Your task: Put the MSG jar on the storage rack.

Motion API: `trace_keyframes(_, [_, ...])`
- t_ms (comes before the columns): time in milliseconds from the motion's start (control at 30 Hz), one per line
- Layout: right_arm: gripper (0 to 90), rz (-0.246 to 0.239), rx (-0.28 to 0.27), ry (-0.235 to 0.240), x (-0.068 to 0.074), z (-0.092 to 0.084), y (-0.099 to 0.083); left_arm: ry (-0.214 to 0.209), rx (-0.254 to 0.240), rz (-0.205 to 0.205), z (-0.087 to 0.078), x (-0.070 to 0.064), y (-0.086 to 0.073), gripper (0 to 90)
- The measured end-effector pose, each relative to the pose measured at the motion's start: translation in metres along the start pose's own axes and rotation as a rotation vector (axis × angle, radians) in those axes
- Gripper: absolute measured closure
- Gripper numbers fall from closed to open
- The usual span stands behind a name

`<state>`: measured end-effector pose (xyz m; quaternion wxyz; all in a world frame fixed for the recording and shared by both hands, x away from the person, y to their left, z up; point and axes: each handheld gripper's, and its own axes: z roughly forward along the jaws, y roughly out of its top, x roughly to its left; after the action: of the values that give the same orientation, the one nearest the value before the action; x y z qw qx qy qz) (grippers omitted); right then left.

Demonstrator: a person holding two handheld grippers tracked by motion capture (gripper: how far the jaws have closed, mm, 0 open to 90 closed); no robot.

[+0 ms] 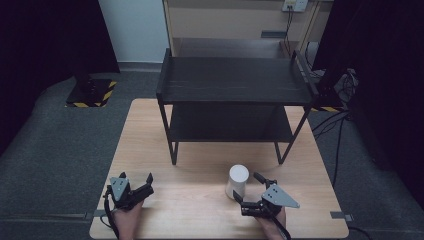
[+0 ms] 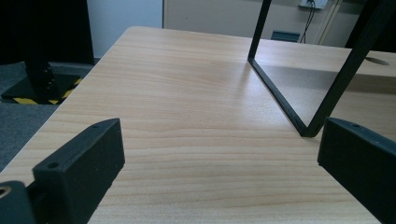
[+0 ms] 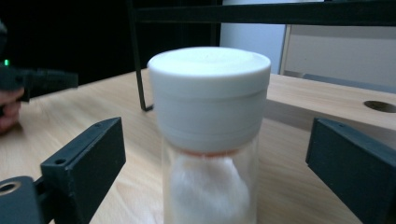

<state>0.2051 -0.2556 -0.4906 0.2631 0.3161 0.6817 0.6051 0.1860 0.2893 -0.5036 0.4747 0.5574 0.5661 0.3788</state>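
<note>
A clear jar [image 1: 237, 181] with a white screw lid stands upright on the wooden table [image 1: 190, 210], in front of the black rack. White stuff fills its lower part. My right gripper [image 1: 247, 186] is open at the jar's near right side, and one jaw reaches around each side of it. In the right gripper view the jar [image 3: 210, 102] stands close up between the two black jaws with a gap on both sides. My left gripper [image 1: 136, 176] rests open at the table's near left. Bare wood lies between its jaws [image 2: 219, 140].
A black two-level metal rack [image 1: 232, 80] stands on the far half of the table; its front left leg [image 2: 280, 98] is ahead of my left gripper. A round hole [image 3: 380, 106] marks the tabletop. Grey carpet surrounds the table, with cables at the right.
</note>
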Motion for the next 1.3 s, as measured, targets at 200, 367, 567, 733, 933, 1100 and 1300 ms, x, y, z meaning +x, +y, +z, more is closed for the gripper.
trace_keyframes(200, [13.3,0.017,-0.035,0.021,-0.006,0.013,0.002,0.003,-0.001,0.008,0.0,-0.001,0.0,0.0])
trace_keyframes(367, [23.7,0.019,-0.036,0.046,-0.01,0.018,0.004,0.003,-0.005,0.012,0.0,-0.001,0.0,0.0])
trace_keyframes(567, [33.3,0.007,-0.046,0.071,-0.015,0.019,0.002,0.003,0.0,0.02,0.001,-0.002,0.0,0.0])
trace_keyframes(733, [33.8,-0.018,-0.041,0.081,-0.017,0.018,0.004,0.008,0.003,0.02,0.001,-0.002,0.001,0.0])
trace_keyframes(933, [33.8,-0.041,-0.059,0.049,-0.011,0.009,0.014,0.008,0.007,0.02,0.002,-0.002,0.001,0.0])
trace_keyframes(1100, [33.7,-0.041,-0.072,-0.006,-0.006,-0.002,0.034,0.007,0.005,0.018,0.002,-0.002,0.001,0.1])
trace_keyframes(1300, [33.8,-0.044,-0.099,-0.112,-0.004,-0.012,0.074,0.007,0.003,0.013,0.001,-0.002,0.0,0.1])
